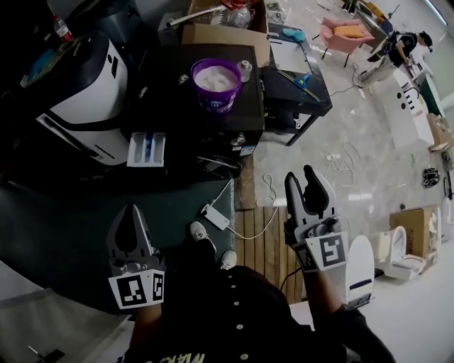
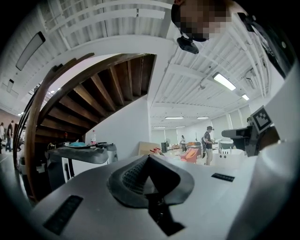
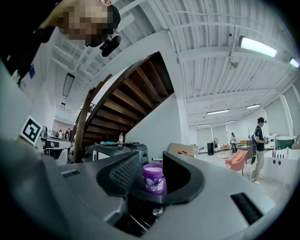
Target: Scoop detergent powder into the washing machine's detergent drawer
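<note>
The purple tub of white detergent powder (image 1: 216, 84) stands open on a black table, far ahead of both grippers. To its left is the white washing machine (image 1: 85, 92), its detergent drawer (image 1: 146, 149) pulled out and showing a blue insert. My left gripper (image 1: 132, 211) is held low at the lower left with its jaws together and nothing in them; the left gripper view shows the closed tips (image 2: 148, 159). My right gripper (image 1: 301, 175) is over the floor at the right, open and empty. The distant tub (image 3: 154, 178) shows through its gap (image 3: 151, 159).
A small white bottle (image 1: 245, 71) stands beside the tub. Cardboard boxes (image 1: 225, 21) lie behind the table, and a second black stand (image 1: 298, 88) is to its right. A white power strip (image 1: 215, 216) with cable lies on the floor near my shoes (image 1: 202, 234).
</note>
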A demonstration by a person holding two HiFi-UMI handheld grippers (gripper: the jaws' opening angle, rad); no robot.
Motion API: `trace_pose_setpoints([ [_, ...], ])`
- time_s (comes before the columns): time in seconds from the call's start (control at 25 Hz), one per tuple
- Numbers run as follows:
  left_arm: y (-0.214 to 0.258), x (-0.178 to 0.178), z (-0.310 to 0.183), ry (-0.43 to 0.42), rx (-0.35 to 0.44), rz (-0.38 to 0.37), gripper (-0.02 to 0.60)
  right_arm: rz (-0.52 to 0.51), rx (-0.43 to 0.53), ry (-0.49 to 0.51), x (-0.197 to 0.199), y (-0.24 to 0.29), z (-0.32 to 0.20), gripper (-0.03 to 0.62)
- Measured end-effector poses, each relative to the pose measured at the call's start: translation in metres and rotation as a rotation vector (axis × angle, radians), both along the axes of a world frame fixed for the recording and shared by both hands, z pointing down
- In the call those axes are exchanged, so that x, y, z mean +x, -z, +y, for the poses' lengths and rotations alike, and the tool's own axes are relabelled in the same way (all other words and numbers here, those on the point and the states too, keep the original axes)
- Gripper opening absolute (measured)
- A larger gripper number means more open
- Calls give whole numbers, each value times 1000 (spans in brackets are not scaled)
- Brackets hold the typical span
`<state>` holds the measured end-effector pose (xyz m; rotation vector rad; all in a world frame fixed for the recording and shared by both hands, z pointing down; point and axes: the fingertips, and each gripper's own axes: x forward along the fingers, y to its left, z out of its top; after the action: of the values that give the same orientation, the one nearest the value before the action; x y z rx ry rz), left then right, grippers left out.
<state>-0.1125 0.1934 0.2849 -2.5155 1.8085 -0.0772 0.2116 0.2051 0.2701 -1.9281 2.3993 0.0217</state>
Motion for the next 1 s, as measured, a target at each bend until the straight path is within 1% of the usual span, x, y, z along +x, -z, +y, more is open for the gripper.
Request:
trace_pose_setpoints([
  [0.12,3,-3,-32,-11,14,5,9,-3,9,-14,-4,7,-30,153],
  [0.24,7,-7,-61,-21,19,9,9,20,-6,-7,-7,2,-56,150],
  [0.48,12,-26,-109,-26,31,10,11,22,-8,2,-29,7,-108,147],
  [0.8,6,-39,-147,-53,22,4,9,41,-65,5,-47,-5,-148,147],
  [0.92,-2,-38,-158,-53,9,4,9,69,-102,27,-50,-14,-163,147],
  [1.0,-3,-34,-166,-49,8,6,9,65,-115,39,-51,-17,-177,147],
])
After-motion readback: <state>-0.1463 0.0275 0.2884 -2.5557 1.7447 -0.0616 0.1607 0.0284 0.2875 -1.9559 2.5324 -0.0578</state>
